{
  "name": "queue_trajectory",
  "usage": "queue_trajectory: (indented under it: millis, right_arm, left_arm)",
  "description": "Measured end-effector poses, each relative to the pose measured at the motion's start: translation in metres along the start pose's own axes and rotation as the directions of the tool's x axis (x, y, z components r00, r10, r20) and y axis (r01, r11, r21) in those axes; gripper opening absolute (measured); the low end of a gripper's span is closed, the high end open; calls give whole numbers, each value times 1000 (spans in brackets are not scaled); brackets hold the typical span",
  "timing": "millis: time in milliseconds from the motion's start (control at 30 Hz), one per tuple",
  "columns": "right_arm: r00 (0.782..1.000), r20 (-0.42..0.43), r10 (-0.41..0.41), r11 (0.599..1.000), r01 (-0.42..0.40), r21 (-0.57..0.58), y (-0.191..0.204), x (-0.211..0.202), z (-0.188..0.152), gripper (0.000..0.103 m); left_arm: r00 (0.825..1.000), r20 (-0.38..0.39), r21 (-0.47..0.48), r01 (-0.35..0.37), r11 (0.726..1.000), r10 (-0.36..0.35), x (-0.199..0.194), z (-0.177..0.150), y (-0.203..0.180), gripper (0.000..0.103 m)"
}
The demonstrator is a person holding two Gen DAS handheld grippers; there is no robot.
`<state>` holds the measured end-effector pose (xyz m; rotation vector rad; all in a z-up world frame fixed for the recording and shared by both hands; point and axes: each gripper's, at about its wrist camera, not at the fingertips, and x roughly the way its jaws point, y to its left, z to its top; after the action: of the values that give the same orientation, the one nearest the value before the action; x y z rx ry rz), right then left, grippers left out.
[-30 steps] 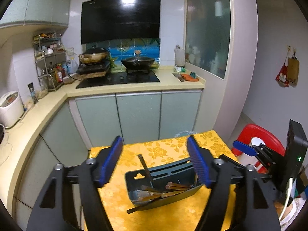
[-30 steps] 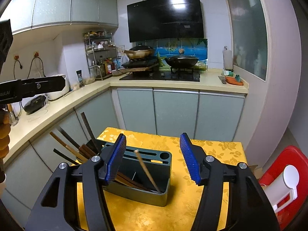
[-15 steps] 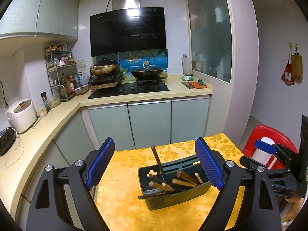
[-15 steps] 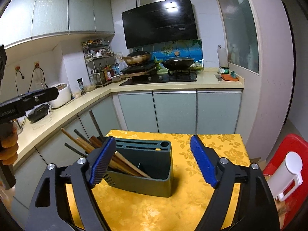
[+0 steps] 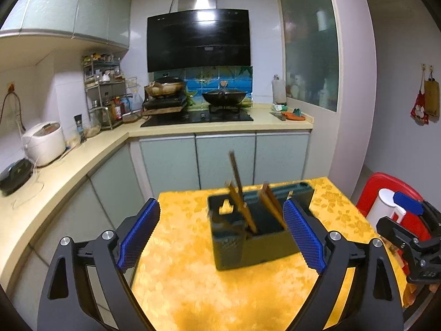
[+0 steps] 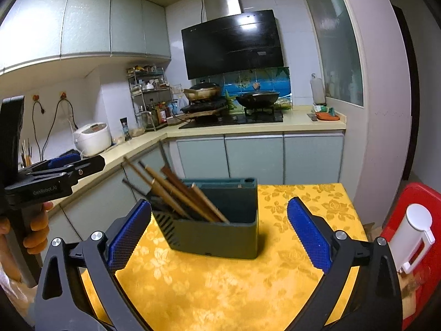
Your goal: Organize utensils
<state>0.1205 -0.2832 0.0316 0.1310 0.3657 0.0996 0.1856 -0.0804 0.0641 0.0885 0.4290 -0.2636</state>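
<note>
The utensil holder [image 5: 255, 230], tipped over earlier, is now standing upright with chopsticks [image 6: 176, 190] leaning inside, between the wide-open, empty left gripper [image 5: 220, 237] and right gripper [image 6: 219, 235].

A box of sticks on the tabletop

The dark green plastic utensil holder [image 6: 220, 220] stands on the yellow flowered tabletop [image 6: 234, 289], brown wooden chopsticks [image 6: 176, 193] leaning inside it. A red plastic stool [image 6: 413, 234] sits to the right.

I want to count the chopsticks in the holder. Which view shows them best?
The right wrist view: the chopsticks fan out sharply, leaning left from the holder. In the left wrist view they are motion-blurred and overlapping.
</note>
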Motion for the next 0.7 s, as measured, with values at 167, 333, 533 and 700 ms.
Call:
queue_trajectory:
  millis: [167,333,533,700]
  right_arm:
    - [1000,-20,-22,1000,22,-10,7,-5,-20,96]
    - [999,-35,-26,1000,26,-7,18,-10,-35,96]
    - [999,-36,-37,999,37,-3,29,-18,-53,96]
    - [998,-38,-50,999,50,-7,36,-25,-68,96]
  left_arm:
    - [999,-25,-23,-25,999,25,-7,-33,8,88]
    - [998,-30,-23,-52,998,51,-16,-62,11,88]
    - [997,-31,-20,-74,997,74,-27,-86,10,88]
    - [995,-16,-15,-95,995,95,-36,-102,9,88]
